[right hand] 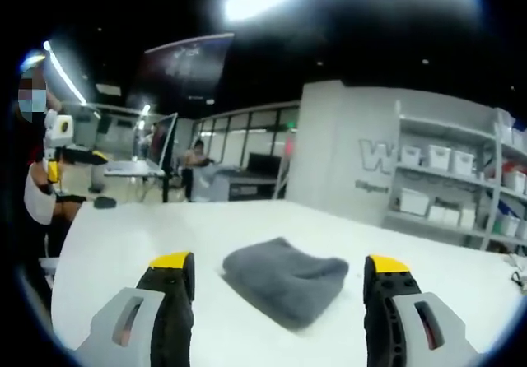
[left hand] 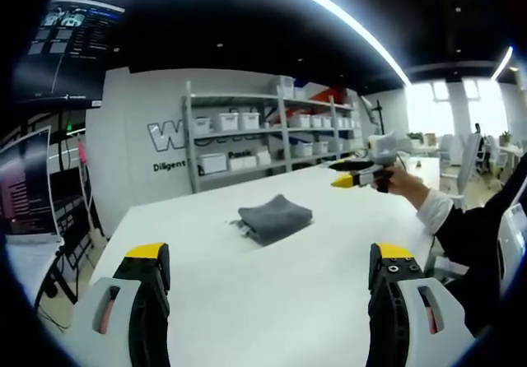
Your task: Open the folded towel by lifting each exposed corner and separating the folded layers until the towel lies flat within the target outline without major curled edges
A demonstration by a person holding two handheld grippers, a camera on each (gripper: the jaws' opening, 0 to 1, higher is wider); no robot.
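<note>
White table (left hand: 247, 301), 1 folded grey towel (left hand: 275, 218), 2 claws, left claw (left hand: 270, 262) wide, right claw (right hand: 280, 272) wide, both empty

A white table (left hand: 247, 301) carries one folded grey towel (left hand: 275, 217) lying flat.

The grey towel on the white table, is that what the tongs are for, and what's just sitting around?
For the job:
- folded grey cloth towel
- left tongs, open
- right tongs, open
- white table it lies on

Just lying about:
- grey metal shelves holding white plastic bins
- dark screen up high
</note>
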